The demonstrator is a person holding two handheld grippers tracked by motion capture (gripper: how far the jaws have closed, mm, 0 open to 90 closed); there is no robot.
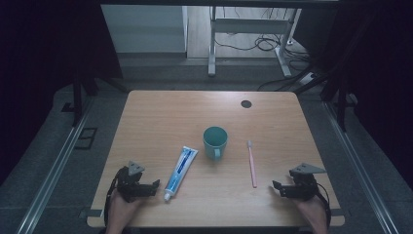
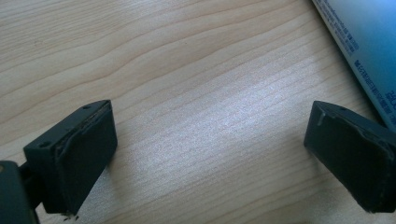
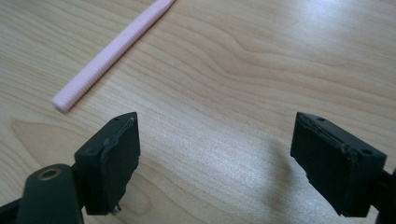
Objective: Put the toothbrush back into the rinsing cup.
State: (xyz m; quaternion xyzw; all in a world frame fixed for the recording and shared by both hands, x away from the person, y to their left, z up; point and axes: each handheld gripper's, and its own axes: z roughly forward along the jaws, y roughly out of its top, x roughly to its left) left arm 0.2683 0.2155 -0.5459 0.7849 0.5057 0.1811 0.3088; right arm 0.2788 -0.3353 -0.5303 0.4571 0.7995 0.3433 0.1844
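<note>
A teal mug [image 1: 215, 141] stands upright near the middle of the wooden table [image 1: 160, 112]. Left of it lies a blue and white toothpaste tube [image 1: 180, 166], cap toward the front edge; its side shows in the left gripper view [image 2: 362, 37]. A pink toothbrush [image 1: 251, 163] lies right of the mug, and its handle end shows in the right gripper view [image 3: 109, 51]. My left gripper [image 1: 155, 186] rests open at the front left, just left of the tube's cap. My right gripper [image 1: 275, 187] rests open at the front right, near the toothbrush's handle end. Both hold nothing.
A dark round cable hole [image 1: 246, 104] sits near the table's far right. Beyond the table a white desk frame [image 1: 212, 44] and loose cables [image 1: 272, 44] stand on the floor. Metal rails [image 1: 58, 165] run along both sides.
</note>
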